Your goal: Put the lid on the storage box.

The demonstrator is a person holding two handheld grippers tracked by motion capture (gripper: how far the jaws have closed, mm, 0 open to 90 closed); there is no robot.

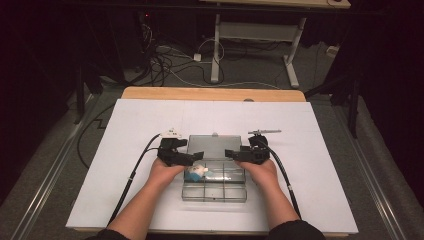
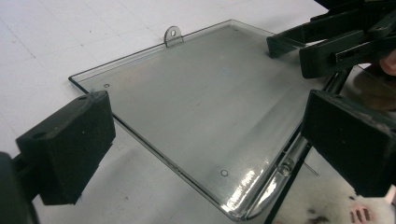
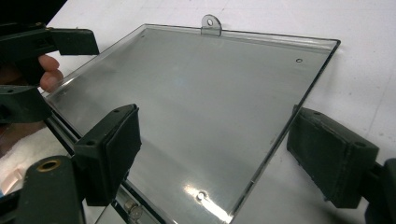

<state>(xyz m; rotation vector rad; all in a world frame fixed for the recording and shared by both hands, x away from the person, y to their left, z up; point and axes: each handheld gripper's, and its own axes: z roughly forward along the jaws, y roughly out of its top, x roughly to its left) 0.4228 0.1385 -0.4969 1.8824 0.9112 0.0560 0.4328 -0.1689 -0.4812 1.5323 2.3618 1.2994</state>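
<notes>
Two bare forearms are seen entering from the 6 o'clock edge of the high view, each hand wrapped around a black two-jaw gripper. Between the hands, on the white sheet-covered table [image 1: 125, 165], a clear plastic compartment box [image 1: 215, 191] is laid open, its divided base nearest the person. A small white and pale-blue object [image 1: 196, 172] is seen in the base at its 10 o'clock corner; what it is cannot be told.

The left gripper [image 1: 196, 156] is held at the box's 9 o'clock side, pointed inward, and the right gripper [image 1: 231, 153] at the 3 o'clock side, facing it. Both sets of jaws are spread wide with nothing between the pads, as shown in each gripper view, where the flat transparent lid [image 2: 196, 102] is seen lying open on the table beyond the jaws.

A small clear hanging tab [image 3: 210, 24] is found at the lid's 12 o'clock edge. Farther off, at 1 o'clock, a thin grey metal tool [image 1: 265, 132] is lying on the sheet.
</notes>
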